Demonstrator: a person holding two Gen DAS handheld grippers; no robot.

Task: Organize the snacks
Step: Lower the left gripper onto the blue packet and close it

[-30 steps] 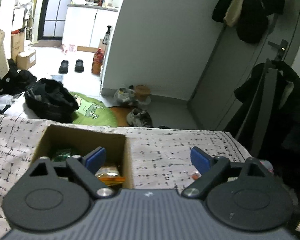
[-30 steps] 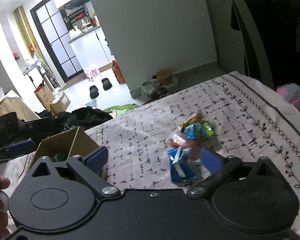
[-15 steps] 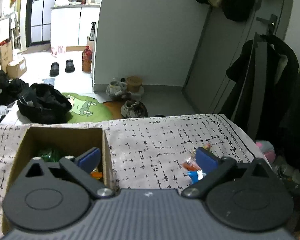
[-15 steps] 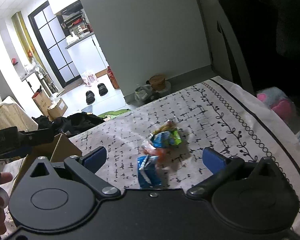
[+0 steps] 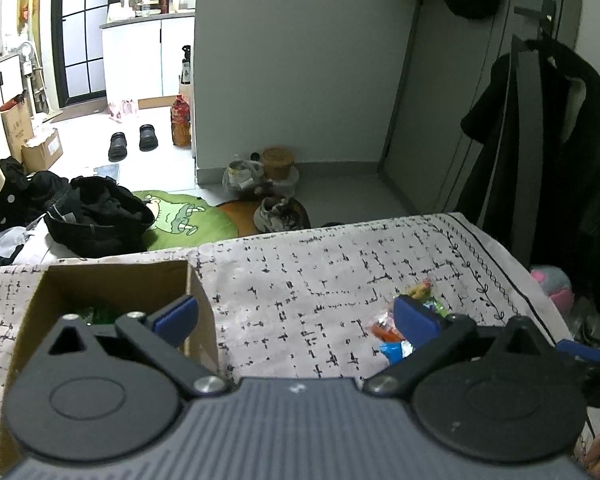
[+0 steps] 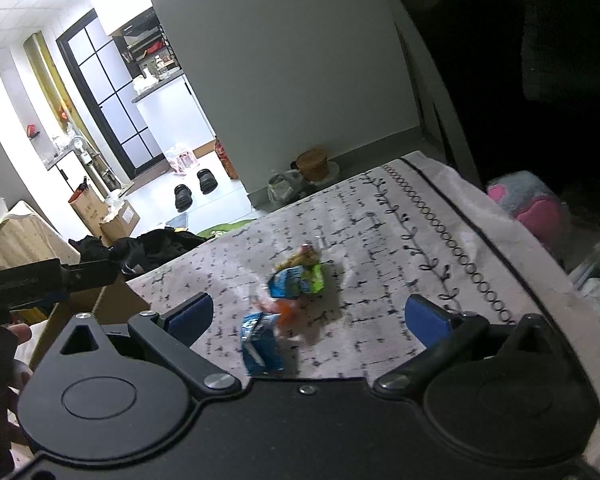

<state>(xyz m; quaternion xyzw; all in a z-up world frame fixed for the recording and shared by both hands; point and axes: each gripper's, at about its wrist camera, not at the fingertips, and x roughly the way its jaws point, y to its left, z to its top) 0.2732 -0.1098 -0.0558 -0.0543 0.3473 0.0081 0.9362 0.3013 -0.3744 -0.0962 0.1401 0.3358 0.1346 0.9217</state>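
Snack packets (image 6: 284, 304) print too blurred to read, cardboard box (image 5: 112, 280) now further left; left tongs (image 5: 296, 316) wider apart than before, right tongs (image 6: 308, 316) apart, both empty

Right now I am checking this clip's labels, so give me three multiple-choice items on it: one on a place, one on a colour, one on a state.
1. Where do the loose snack packets lie?
A. on the patterned cloth
B. on the floor
C. on a shelf

2. What colour is the packet nearest the right gripper?
A. white
B. black
C. blue

3. How do the left gripper's jaws stand?
A. shut on a packet
B. open and empty
C. shut on the cardboard box

Key: 1 A, they rest on the cloth; 2 C, the near blue packet; 3 B, pads apart with nothing between them.
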